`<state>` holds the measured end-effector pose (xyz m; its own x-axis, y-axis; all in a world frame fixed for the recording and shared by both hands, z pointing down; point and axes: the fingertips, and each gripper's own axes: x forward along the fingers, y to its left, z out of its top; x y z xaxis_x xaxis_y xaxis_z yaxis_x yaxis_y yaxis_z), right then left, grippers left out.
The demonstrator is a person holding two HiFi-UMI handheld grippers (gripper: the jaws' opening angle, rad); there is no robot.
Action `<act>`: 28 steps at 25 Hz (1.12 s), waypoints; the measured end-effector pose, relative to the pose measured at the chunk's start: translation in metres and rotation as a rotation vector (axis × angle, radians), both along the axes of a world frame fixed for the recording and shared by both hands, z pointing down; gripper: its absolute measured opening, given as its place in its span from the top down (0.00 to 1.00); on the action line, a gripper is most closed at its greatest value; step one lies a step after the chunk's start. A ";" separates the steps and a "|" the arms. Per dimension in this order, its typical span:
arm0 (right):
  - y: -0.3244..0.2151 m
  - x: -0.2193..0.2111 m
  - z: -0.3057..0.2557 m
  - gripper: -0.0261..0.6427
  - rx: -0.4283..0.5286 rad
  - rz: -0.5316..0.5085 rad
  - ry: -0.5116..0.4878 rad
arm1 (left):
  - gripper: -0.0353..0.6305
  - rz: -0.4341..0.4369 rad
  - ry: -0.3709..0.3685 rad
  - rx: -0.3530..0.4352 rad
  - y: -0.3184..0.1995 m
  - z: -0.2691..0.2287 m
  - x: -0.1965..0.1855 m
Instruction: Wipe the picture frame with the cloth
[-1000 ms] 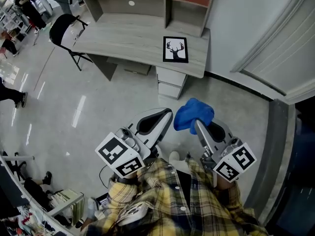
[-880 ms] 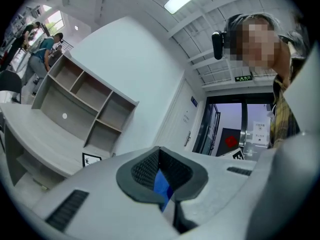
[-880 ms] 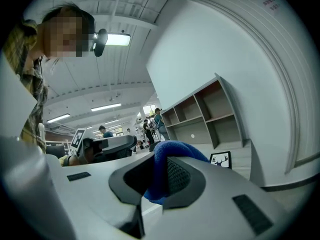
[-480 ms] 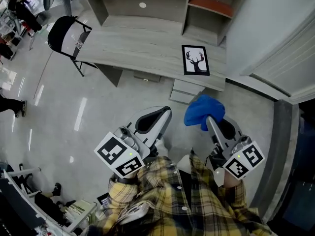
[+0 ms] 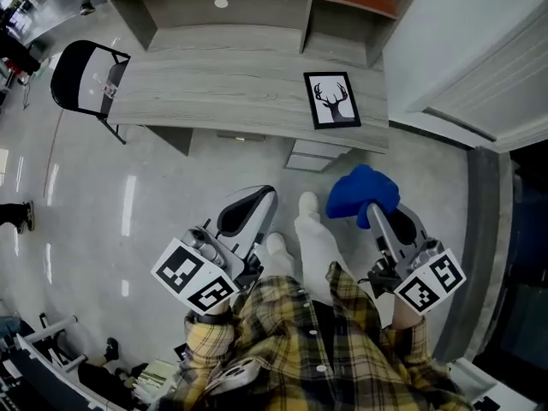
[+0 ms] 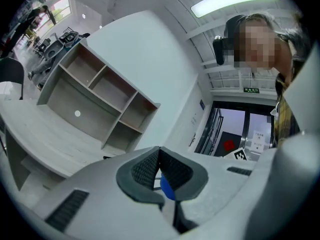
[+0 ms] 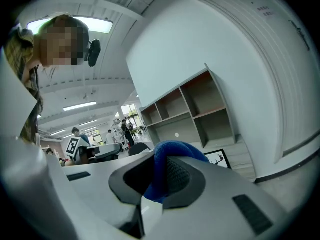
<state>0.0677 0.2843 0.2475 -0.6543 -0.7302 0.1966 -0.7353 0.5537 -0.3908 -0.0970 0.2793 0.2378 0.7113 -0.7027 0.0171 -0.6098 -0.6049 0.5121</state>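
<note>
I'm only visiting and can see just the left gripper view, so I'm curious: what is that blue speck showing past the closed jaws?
Observer: A blue cloth, pinched in the right gripper's jaws.
Operator: What is there to wipe with it?
Observer: A picture frame with a deer-head print lies flat near the desk's right end.
Operator: Anything beneath it?
Observer: Drawers sit under that end of the desk.
</note>
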 end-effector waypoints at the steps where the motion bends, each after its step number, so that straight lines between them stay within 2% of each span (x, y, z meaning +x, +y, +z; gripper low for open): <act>1: -0.007 0.001 0.002 0.89 -0.003 0.005 0.001 | 0.94 -0.002 -0.003 -0.002 -0.008 0.002 -0.002; 9: -0.068 -0.010 -0.009 0.89 0.031 -0.012 -0.013 | 0.94 -0.029 -0.030 0.026 -0.061 -0.008 -0.015; 20: -0.225 0.018 -0.021 0.89 0.077 -0.068 -0.037 | 0.94 -0.049 -0.057 0.056 -0.207 -0.021 0.026; 28: -0.296 0.048 -0.019 0.89 0.072 -0.102 -0.043 | 0.94 -0.061 -0.091 0.039 -0.277 -0.025 0.060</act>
